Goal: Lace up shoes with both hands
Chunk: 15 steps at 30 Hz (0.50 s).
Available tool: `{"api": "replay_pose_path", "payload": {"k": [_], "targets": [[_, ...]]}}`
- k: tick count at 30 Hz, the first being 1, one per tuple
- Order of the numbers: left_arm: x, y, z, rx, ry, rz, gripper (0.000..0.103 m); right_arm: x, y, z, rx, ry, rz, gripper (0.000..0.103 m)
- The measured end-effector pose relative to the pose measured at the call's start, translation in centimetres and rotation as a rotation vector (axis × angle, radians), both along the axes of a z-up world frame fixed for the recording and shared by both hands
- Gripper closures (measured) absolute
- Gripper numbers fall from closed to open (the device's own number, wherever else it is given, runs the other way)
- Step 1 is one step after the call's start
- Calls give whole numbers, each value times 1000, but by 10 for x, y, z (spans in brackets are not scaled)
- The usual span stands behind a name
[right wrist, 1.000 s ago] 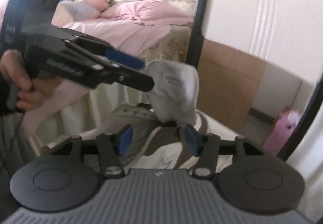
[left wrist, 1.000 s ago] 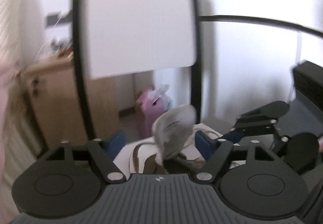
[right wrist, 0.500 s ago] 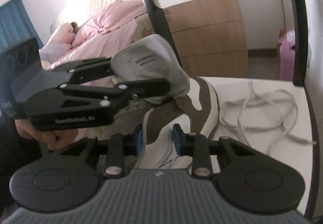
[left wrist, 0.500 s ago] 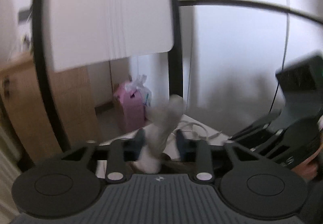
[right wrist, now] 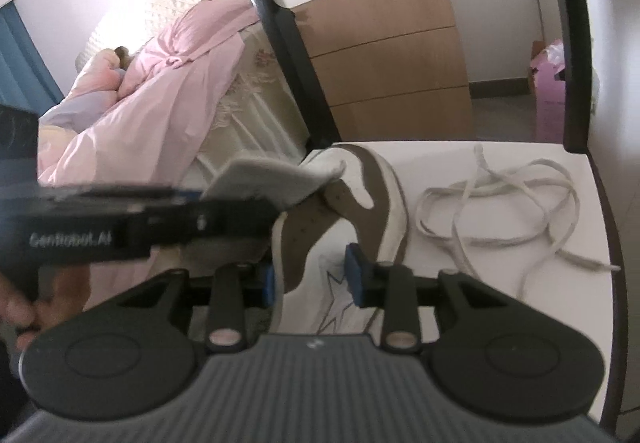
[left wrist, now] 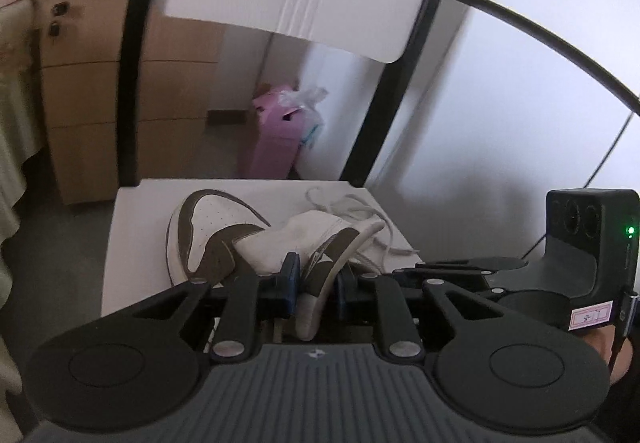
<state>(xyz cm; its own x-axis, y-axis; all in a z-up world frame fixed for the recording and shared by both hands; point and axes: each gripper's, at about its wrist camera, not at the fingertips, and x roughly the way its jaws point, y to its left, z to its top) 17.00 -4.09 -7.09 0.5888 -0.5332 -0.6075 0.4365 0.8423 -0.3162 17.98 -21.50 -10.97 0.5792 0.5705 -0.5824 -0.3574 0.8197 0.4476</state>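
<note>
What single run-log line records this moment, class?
left gripper: jaws astride brown-and-white leather sneaker side | right gripper: jaws straddle its quarter | loose white cotton lace: unthreaded, on white chair seat

My matt black plastic gripper meets the shoe's smooth leather, beside a rough woven lace.

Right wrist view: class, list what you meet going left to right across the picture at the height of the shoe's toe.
Left hand-held gripper → shoe tongue → brown-and-white shoe → loose white lace → black chair frame.
</note>
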Motion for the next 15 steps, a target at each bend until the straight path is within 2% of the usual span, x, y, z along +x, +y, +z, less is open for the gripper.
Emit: {"api": "replay_pose_path", "payload": {"k": [3, 6, 9, 11, 13, 15], "targets": [[-3, 4, 1, 5, -18, -5, 83, 3, -1, -2, 2, 10, 3, 63], [-7, 2, 3, 44, -72, -28, 82, 6, -11, -1, 51, 39, 29, 59], [-8, 0, 2, 74, -101, -66, 82, 8, -29, 5, 129, 48, 27, 55], [-11, -2, 1, 103, -129, -81, 82, 10, -41, 6, 222, 55, -1, 46], [-16, -7, 1, 142, -164, -96, 82, 10, -51, 9, 299, 52, -30, 46], [-21, -12, 0, 174, -194, -109, 80, 9, -55, 15, 317, 22, -62, 46]]}}
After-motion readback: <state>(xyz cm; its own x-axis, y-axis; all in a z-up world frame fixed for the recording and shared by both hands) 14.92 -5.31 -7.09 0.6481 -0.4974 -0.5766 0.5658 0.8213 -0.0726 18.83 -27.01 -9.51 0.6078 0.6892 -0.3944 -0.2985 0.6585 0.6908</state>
